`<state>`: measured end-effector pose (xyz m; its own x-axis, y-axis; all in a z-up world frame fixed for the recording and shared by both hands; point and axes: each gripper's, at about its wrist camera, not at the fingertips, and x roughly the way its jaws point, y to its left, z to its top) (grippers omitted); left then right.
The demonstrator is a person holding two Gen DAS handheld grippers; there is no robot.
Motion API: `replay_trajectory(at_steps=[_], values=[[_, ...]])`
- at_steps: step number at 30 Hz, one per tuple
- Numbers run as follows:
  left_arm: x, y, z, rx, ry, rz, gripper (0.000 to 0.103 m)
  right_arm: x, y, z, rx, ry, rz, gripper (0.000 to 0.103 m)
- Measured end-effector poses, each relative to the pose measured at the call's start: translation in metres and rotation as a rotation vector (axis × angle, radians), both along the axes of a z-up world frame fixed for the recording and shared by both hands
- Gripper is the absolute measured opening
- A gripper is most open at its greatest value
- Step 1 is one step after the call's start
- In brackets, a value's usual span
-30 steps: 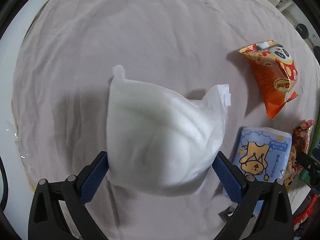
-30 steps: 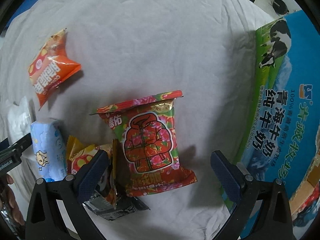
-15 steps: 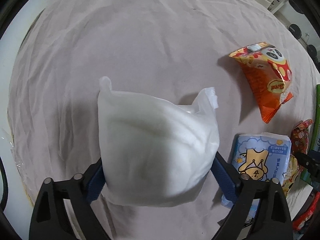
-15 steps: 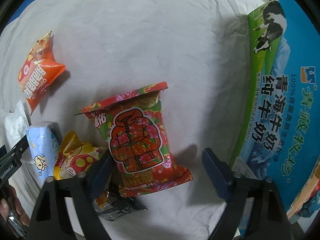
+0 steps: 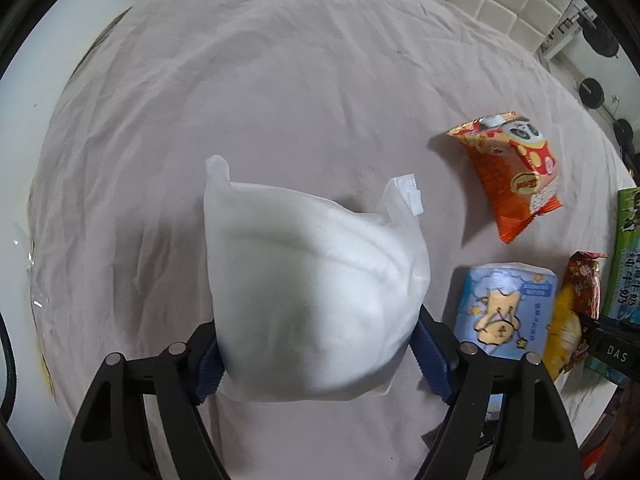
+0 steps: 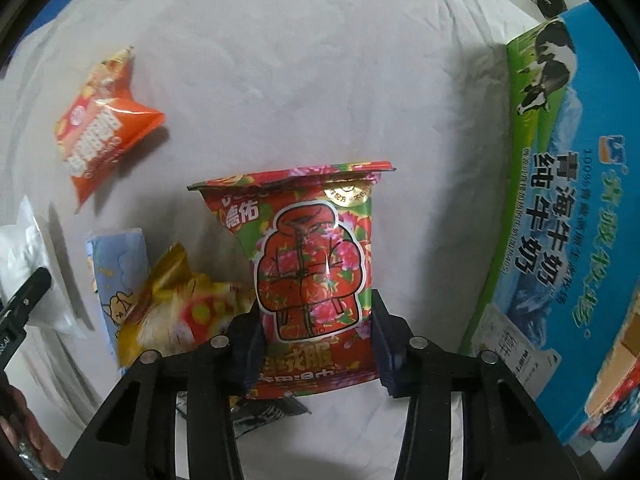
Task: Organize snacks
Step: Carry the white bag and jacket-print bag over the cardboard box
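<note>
My left gripper (image 5: 316, 354) is shut on a puffy white snack bag (image 5: 312, 288), held above the pale cloth. To its right lie an orange panda bag (image 5: 516, 172), a light blue bear packet (image 5: 506, 316) and a yellow mushroom-print bag (image 5: 566, 328). In the right wrist view my right gripper (image 6: 316, 344) is shut on a red floral bag with a jacket picture (image 6: 310, 264). Left of it sit the yellow mushroom-print bag (image 6: 180, 312), the blue packet (image 6: 116, 268) and the orange bag (image 6: 100, 124). A dark wrapper (image 6: 264, 416) lies partly under the red bag.
A big blue-and-green milk carton box (image 6: 572, 216) stands at the right, its edge also showing in the left wrist view (image 5: 624, 256). The wrinkled cloth (image 5: 280, 80) stretches far and left. White padded chairs (image 5: 496, 4) stand beyond the table. A hand (image 6: 24, 432) shows at bottom left.
The right gripper has moved in and shut on the red floral bag, which was between open jaws before. The left gripper has narrowed on the white bag and lifted it slightly.
</note>
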<state>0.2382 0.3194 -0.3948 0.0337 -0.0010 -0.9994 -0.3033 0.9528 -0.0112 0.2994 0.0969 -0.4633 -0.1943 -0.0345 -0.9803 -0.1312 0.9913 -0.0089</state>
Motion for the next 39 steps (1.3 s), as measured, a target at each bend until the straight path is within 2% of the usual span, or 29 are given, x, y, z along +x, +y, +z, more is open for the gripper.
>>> replay_trajectory(at_steps=[6, 7, 12, 16, 20, 22, 23, 28, 31, 39], values=[[-0.011, 0.002, 0.025, -0.02, -0.046, 0.021, 0.078, -0.012, -0.018, 0.023, 0.043, -0.038, 0.004, 0.047], [-0.012, 0.005, 0.03, -0.024, -0.052, 0.023, 0.077, -0.003, -0.024, 0.023, 0.049, -0.043, 0.003, 0.047], [-0.022, -0.001, 0.063, -0.029, -0.104, 0.02, 0.077, -0.014, -0.033, 0.055, 0.095, -0.088, 0.012, 0.047], [-0.026, -0.027, 0.105, -0.036, -0.171, -0.009, 0.077, -0.03, -0.045, 0.09, 0.134, -0.134, 0.023, 0.047], [-0.031, -0.066, 0.142, -0.054, -0.242, -0.056, 0.077, -0.036, -0.053, 0.14, 0.168, -0.183, 0.023, 0.047], [-0.032, -0.081, 0.159, -0.072, -0.272, -0.078, 0.077, -0.041, -0.07, 0.157, 0.193, -0.209, 0.007, 0.047], [-0.034, -0.092, 0.171, -0.083, -0.288, -0.096, 0.077, -0.039, -0.063, 0.174, 0.201, -0.22, -0.002, 0.047], [-0.035, -0.137, 0.202, -0.116, -0.332, -0.164, 0.077, -0.054, -0.111, 0.224, 0.23, -0.29, -0.05, 0.047], [-0.034, -0.168, 0.218, -0.131, -0.347, -0.205, 0.077, -0.062, -0.143, 0.244, 0.232, -0.324, -0.083, 0.047], [-0.024, -0.251, 0.242, -0.189, -0.366, -0.299, 0.077, -0.072, -0.246, 0.276, 0.217, -0.376, -0.19, 0.047]])
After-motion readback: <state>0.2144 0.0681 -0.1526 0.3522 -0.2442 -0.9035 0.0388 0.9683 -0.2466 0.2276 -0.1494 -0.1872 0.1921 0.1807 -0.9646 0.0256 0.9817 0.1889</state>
